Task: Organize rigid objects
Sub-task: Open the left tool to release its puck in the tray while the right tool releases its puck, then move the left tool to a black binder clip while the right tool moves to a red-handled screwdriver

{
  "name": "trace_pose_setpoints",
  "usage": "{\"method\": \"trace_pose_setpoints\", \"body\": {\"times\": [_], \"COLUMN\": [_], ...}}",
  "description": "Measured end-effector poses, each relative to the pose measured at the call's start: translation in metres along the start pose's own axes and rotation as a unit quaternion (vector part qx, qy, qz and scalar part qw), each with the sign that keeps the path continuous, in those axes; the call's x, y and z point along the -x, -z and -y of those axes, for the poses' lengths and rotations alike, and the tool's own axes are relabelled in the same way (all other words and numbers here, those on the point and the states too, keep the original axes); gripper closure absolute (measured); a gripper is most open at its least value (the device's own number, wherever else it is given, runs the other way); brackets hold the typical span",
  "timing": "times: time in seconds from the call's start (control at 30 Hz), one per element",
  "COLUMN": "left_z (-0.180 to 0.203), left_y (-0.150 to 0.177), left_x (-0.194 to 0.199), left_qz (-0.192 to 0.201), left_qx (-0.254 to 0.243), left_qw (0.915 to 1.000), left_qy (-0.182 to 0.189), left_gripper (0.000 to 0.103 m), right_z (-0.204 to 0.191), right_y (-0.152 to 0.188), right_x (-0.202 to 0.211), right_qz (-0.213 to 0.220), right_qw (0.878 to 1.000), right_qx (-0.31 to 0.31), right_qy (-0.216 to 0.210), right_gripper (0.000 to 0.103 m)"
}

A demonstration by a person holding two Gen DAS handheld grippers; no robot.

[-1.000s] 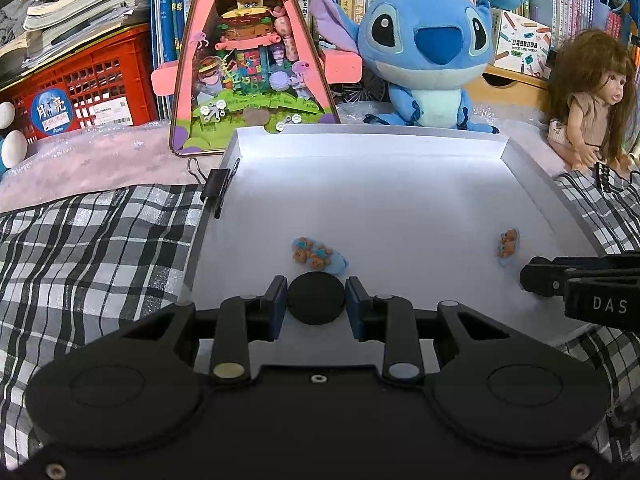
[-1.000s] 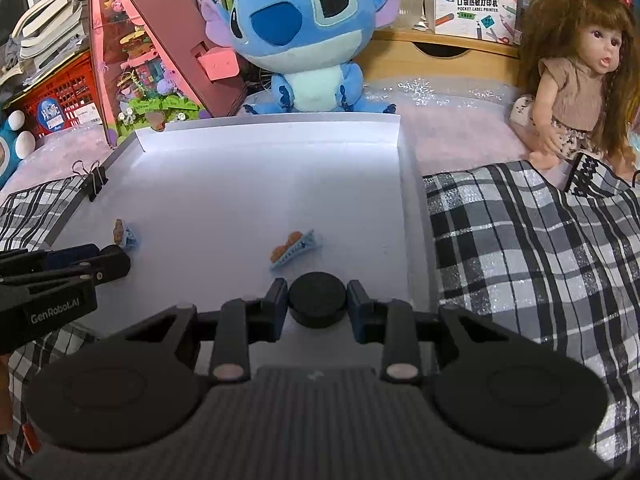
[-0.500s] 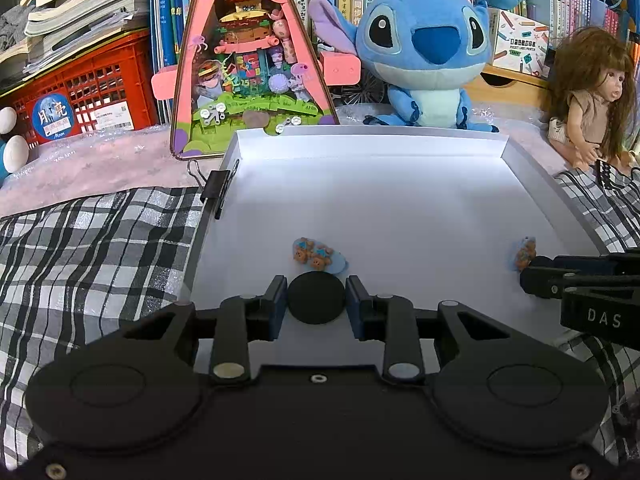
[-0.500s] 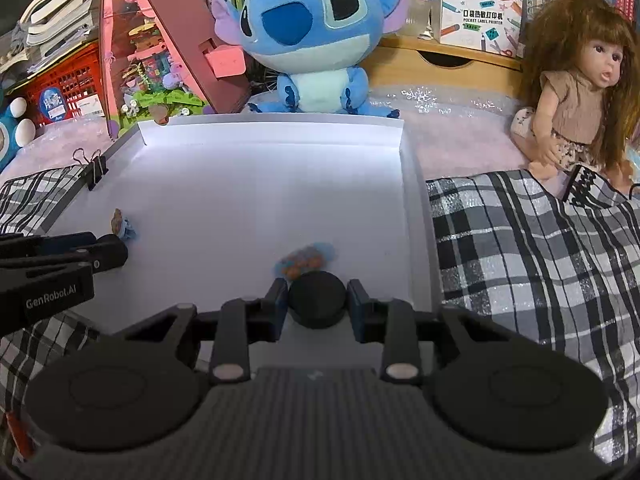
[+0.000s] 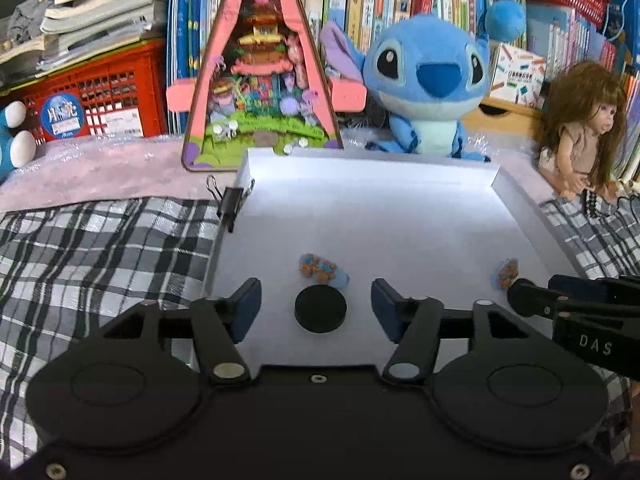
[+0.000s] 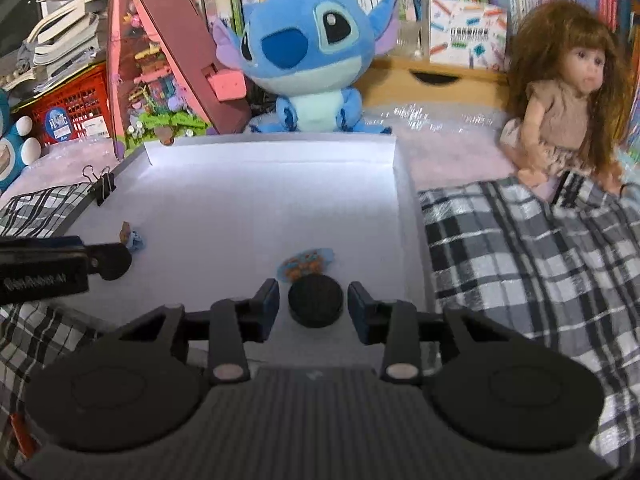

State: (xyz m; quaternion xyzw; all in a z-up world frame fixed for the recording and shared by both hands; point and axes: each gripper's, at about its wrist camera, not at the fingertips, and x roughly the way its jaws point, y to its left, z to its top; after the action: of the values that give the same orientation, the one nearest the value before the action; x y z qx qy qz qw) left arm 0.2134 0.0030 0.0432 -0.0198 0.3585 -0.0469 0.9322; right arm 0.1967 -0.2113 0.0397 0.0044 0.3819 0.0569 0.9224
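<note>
Two small blue hair clips with brown bear figures lie in a white tray. One clip lies just beyond my left gripper, which is open wide and empty. The other clip lies just ahead of my right gripper, which is partly open and empty. The same clip shows in the left wrist view beside the right gripper's fingertips. The first clip shows in the right wrist view by the left gripper's fingertips.
A black binder clip holds the tray's left wall. A checked cloth lies on both sides. A blue plush toy, a pink triangular toy house and a doll stand behind the tray.
Both grippers have opened, the left one wide and the right one partly. Both cameras have dropped and moved nearer their clips. The right-hand clip now lies flatter, turned sideways.
</note>
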Motion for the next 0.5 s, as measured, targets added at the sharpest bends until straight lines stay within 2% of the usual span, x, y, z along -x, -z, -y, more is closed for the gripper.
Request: {"method": "trace_pose_setpoints", "body": {"times": [0.13,0.33,0.5], "left_z": [0.000,0.003,0.008], "left_y": [0.003,0.026,0.046], "left_x": [0.019,0.052,0.069], "left_qz": [0.020,0.071,0.074], "left_qx": [-0.001,-0.002,-0.007], "left_qw": [0.9997,0.9975,0.9972], "left_qy": [0.011,0.005,0.015], "left_gripper": [0.031,0.027,0.027], "right_z": [0.000,-0.004,-0.010], "right_y": [0.003,0.015,0.030], "right_x": [0.015,0.041,0.058], "right_qz": [0.023,0.055,0.075], "right_qw": [1.000,0.998,0.996], "right_qx": [0.008,0.022,0.030], "right_qy": [-0.007,-0.019,-0.026], "right_gripper": [0.041,0.033,0.031]}}
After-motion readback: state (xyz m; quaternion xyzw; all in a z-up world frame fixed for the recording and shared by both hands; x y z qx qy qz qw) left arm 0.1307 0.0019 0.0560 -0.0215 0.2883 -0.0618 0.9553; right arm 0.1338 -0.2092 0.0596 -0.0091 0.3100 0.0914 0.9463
